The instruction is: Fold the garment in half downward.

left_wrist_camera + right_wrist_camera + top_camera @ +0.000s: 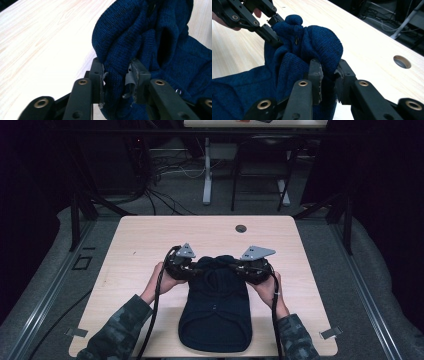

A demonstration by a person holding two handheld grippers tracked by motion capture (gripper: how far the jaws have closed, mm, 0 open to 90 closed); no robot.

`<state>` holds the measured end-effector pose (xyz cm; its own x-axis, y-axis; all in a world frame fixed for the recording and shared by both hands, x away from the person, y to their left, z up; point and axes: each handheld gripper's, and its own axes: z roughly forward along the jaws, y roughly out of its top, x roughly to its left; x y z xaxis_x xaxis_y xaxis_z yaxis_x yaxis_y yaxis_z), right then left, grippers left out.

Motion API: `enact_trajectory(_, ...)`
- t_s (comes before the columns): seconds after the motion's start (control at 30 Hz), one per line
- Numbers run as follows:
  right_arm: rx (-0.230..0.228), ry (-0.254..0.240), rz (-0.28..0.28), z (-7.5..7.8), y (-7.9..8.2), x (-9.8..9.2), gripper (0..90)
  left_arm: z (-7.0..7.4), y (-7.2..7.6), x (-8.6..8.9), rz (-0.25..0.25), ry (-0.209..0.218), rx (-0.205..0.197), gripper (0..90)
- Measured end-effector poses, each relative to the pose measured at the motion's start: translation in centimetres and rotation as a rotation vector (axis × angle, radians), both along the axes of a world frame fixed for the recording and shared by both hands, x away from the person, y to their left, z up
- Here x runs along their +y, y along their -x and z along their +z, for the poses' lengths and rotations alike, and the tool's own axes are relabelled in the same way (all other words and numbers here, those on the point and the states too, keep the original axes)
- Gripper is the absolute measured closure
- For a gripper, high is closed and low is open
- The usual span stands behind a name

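Note:
A dark blue knitted garment lies on the light wooden table, its far end bunched up between my two grippers. My left gripper grips the bunched knit at its left side; in the left gripper view the blue fabric is pinched between the two pads. My right gripper holds the right side of the same bunch, and its own view shows the folded knit squeezed between its jaws. The left gripper also appears there, at the fabric's far side.
A round cable hole sits near the table's far edge. Beyond the table stand a chair and desk legs with cables on the floor. Metal rails run along both sides of the table.

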<state>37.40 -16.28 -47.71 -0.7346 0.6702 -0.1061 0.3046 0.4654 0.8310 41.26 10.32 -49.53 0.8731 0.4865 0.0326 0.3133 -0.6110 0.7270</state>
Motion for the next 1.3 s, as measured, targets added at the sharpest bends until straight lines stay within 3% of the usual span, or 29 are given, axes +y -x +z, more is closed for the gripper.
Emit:
enact_trajectory(0.13,0.04,-0.008,-0.003,-0.1,-0.3,-0.4,71.5,0.3,0.1,-0.2,0.0,-0.001,-0.041,71.8)
enact_trajectory(0.17,0.061,-0.017,0.004,-0.2,-0.5,-0.7,64.9,0.6,0.1,-0.2,0.001,0.001,-0.052,72.1)
enact_trajectory(0.27,0.081,-0.025,0.014,-0.2,-0.7,-0.9,60.9,0.8,0.1,-0.4,-0.003,-0.002,-0.061,72.1)
enact_trajectory(0.33,0.114,-0.031,0.014,-0.3,-1.3,-1.1,49.1,1.3,0.2,-0.6,-0.009,-0.008,-0.082,72.1)
enact_trajectory(0.47,0.152,-0.002,-0.003,-0.6,-2.0,-1.0,42.9,1.7,0.3,-1.0,-0.014,-0.024,-0.105,72.2)
enact_trajectory(0.57,0.178,0.016,-0.018,-1.1,-2.6,-0.8,47.2,1.9,0.3,-1.3,-0.022,-0.041,-0.122,72.1)
enact_trajectory(0.67,0.183,0.03,-0.031,-1.4,-2.8,-0.7,65.1,1.9,0.2,-1.3,-0.016,-0.052,-0.123,72.1)
enact_trajectory(0.73,0.166,0.035,-0.032,-1.3,-2.7,-0.7,71.8,1.9,0.0,-1.1,-0.012,-0.048,-0.119,72.0)
enact_trajectory(0.8,0.16,0.039,-0.031,-1.1,-2.7,-0.6,73.3,1.9,0.0,-1.0,-0.009,-0.049,-0.116,71.9)
enact_trajectory(0.9,0.102,0.048,-0.03,-0.5,-2.2,-0.1,76.7,2.2,-0.2,-0.9,0.001,-0.064,-0.111,70.4)
enact_trajectory(0.93,0.102,0.048,-0.03,-0.5,-2.2,-0.1,76.7,2.3,-0.2,-0.8,0.005,-0.062,-0.108,70.4)
enact_trajectory(1.13,-0.025,0.035,-0.011,0.6,-0.9,0.5,77.9,2.7,-0.5,-0.3,-0.002,-0.069,-0.074,67.2)
enact_trajectory(1.17,-0.025,0.035,-0.011,0.6,-0.9,0.5,77.9,2.7,-0.5,-0.3,0.0,-0.072,-0.077,67.2)
enact_trajectory(1.3,-0.097,0.062,-0.02,1.2,-0.3,1.1,77.9,2.9,-0.4,-0.1,0.027,-0.039,-0.115,70.5)
